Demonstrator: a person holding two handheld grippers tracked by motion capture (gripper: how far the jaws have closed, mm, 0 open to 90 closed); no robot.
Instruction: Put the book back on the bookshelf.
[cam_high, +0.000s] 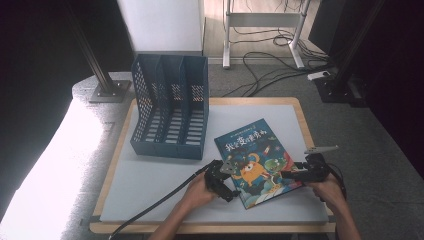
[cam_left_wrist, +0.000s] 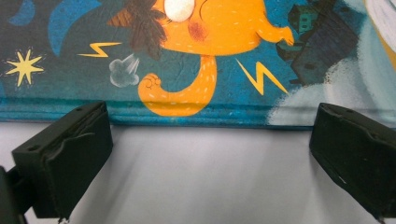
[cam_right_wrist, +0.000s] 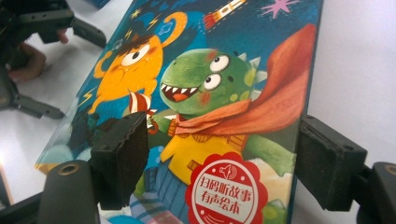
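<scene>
Near the front right corner of the pale grey board on the wooden table (cam_high: 150, 175), a colourful children's picture book (cam_high: 257, 160) with a teal cover, an orange monster and a green dinosaur is seen lying flat, turned at an angle to the board's edges. At the book's left edge, the left gripper (cam_high: 220, 181) is held in the person's left hand (cam_high: 197, 192); its two black jaws are spread wide, with the bare board between them and the book's edge just beyond their tips, not touched so far as can be told. At the book's right edge, the right gripper (cam_high: 292, 175) is held in the person's right hand (cam_high: 330, 189). Its black jaws are set wide, one over the printed cover and one outside the book's edge, so that the edge sits between them; whether the pads press on it cannot be told. Toward the back left of the board, a dark blue perforated plastic file rack (cam_high: 170, 112) with three compartments is stood, well apart from the book.
</scene>
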